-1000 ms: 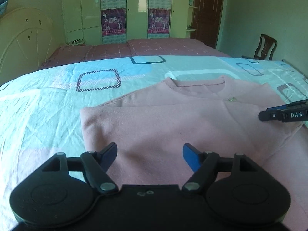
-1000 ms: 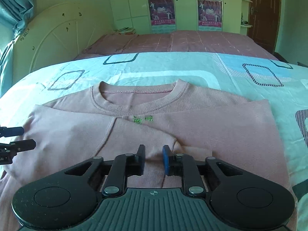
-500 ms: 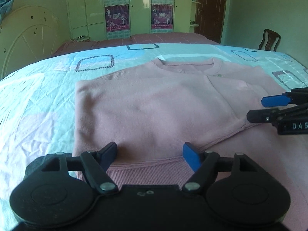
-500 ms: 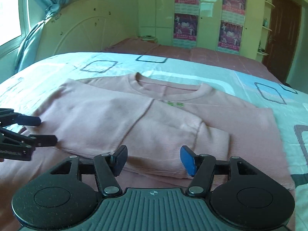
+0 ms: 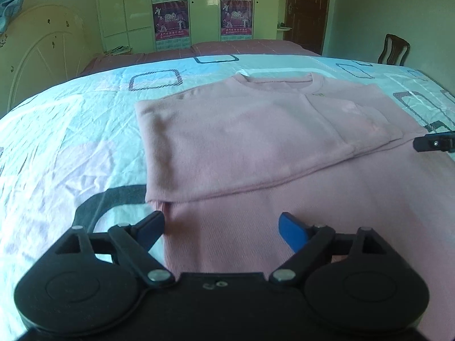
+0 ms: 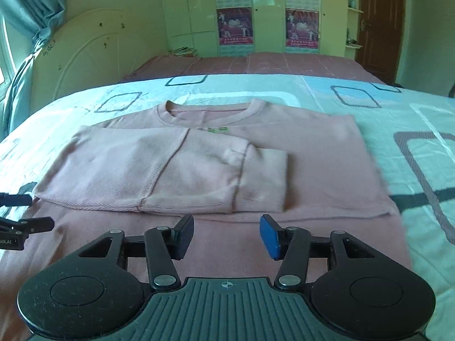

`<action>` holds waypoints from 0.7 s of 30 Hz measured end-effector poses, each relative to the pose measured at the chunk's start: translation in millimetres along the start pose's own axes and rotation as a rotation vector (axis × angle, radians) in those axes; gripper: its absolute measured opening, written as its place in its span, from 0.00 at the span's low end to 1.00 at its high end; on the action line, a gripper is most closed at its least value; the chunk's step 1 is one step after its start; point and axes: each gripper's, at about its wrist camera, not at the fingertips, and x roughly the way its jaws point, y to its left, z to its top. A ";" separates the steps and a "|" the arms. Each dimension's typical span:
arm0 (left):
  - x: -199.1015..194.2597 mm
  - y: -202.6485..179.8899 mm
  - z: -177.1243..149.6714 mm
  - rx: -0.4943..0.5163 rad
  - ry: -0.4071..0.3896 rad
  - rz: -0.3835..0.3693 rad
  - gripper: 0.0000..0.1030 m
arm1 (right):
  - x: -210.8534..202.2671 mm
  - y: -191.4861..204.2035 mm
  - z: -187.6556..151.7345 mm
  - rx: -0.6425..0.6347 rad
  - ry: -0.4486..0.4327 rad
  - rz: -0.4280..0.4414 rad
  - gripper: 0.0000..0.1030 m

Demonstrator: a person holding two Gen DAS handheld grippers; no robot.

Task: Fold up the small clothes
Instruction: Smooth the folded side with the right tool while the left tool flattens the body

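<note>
"2010" on the wardrobe posters; other print illegible

- The left black two-finger gripper with blue pads points down and forward; its jaws are opening wide, with nothing pressed between them.
- The right black two-finger gripper with blue pads points likewise; its jaws are closing, holding nothing.

The left gripper is black plastic: 2 round discs, angled link arms with silver screws, 1 blue pad. The right gripper matches, with a ribbed grey-green body bearing a small crosshair mark.
</note>
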 end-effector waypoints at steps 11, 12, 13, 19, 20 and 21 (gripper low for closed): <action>-83.7 44.6 -78.8 -0.223 0.026 -0.024 0.36 | -89.6 -151.5 -59.9 0.362 0.066 -0.096 0.50; -88.6 45.7 -83.4 -0.259 0.032 -0.037 0.36 | -96.2 -162.4 -66.8 0.406 0.068 -0.073 0.50; -93.5 46.0 -88.3 -0.303 0.036 -0.056 0.37 | -102.6 -171.7 -74.1 0.439 0.073 -0.055 0.50; -113.9 27.4 -115.2 -0.472 0.066 -0.188 0.81 | -139.9 -195.4 -109.7 0.505 0.057 0.074 0.68; -116.9 21.1 -118.9 -0.472 0.070 -0.194 0.80 | -143.2 -196.7 -114.6 0.509 0.060 0.126 0.68; -119.6 15.9 -122.7 -0.467 0.072 -0.197 0.80 | -146.6 -196.9 -119.4 0.508 0.066 0.155 0.68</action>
